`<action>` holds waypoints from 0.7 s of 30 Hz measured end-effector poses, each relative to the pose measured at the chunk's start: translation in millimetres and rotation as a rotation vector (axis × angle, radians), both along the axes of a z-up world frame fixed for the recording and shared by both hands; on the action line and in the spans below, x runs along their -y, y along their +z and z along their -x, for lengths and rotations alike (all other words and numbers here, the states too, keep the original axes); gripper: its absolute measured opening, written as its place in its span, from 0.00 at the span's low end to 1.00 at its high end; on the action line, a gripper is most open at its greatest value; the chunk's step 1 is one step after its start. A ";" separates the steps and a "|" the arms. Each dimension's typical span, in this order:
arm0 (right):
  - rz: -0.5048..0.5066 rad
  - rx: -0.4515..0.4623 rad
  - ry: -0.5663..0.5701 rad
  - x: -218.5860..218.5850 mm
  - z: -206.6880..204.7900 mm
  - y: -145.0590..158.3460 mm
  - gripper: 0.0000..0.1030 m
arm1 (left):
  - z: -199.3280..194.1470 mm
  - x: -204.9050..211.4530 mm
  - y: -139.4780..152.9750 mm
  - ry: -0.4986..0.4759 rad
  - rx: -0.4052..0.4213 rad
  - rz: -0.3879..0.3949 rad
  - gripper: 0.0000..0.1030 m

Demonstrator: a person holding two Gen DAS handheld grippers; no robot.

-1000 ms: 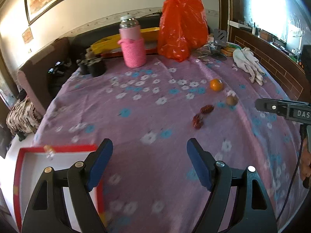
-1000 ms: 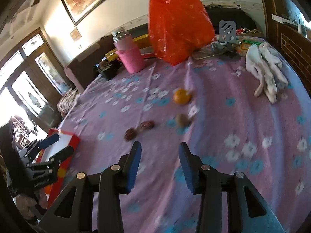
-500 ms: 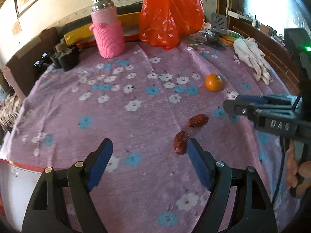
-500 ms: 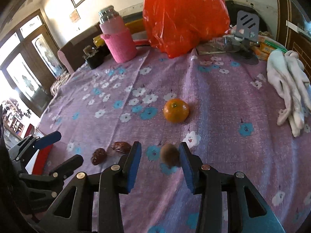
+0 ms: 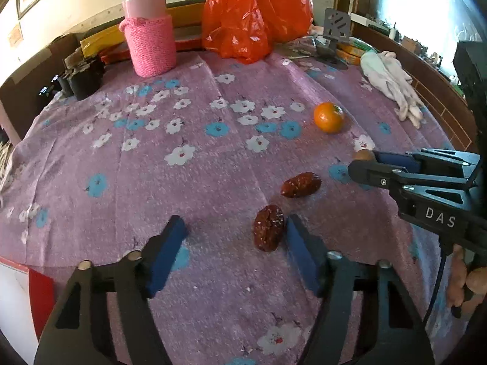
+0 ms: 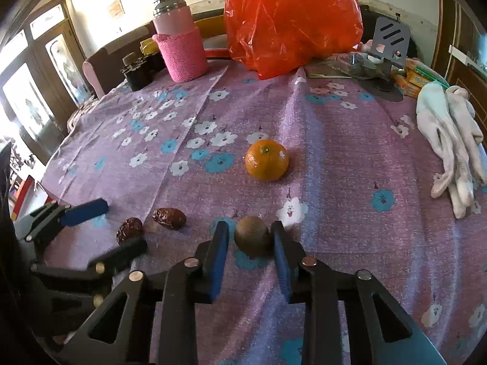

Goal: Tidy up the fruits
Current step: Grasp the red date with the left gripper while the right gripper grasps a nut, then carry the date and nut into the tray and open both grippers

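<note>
The right gripper [image 6: 249,240] points steeply down at the table with a small brown fruit [image 6: 252,239] between its blue pads; the right pad touches it, the left stands a sliver off, so the jaws are all but closed on it. The left gripper [image 5: 234,237] is closing, jaws still apart, with the nearer red date [image 5: 268,227] just inside its right pad and a wide gap to the left one. A second date [image 5: 301,184] lies just beyond, and a tangerine [image 6: 267,160] farther back. All rest on a purple cloth with white and blue flowers [image 6: 334,158]. At the far edge stand a pink flask in a knitted sleeve [image 6: 178,39] and an orange plastic bag [image 6: 292,15]; white gloves [image 6: 450,140] lie to the right. A red-rimmed white tray [image 5: 18,298] shows at the near left corner. Bright windows and a framed picture line the walls
</note>
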State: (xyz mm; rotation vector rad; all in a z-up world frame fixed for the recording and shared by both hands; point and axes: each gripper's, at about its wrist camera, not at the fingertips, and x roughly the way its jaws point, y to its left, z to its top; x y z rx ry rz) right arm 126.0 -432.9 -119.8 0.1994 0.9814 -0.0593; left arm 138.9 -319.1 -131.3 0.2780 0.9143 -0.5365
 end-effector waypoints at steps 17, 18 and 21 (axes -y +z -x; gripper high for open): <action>-0.125 0.082 0.106 -77.5 53.2 45.7 0.24 | 70.3 -78.8 43.1 -0.019 0.013 0.109 0.17; -0.132 0.087 0.117 -84.3 54.3 47.6 0.24 | 77.8 -87.8 49.5 -0.018 0.027 0.121 0.17; -0.163 0.106 0.181 -121.5 58.2 55.9 0.24 | 98.0 -123.3 70.4 0.009 0.073 0.157 0.17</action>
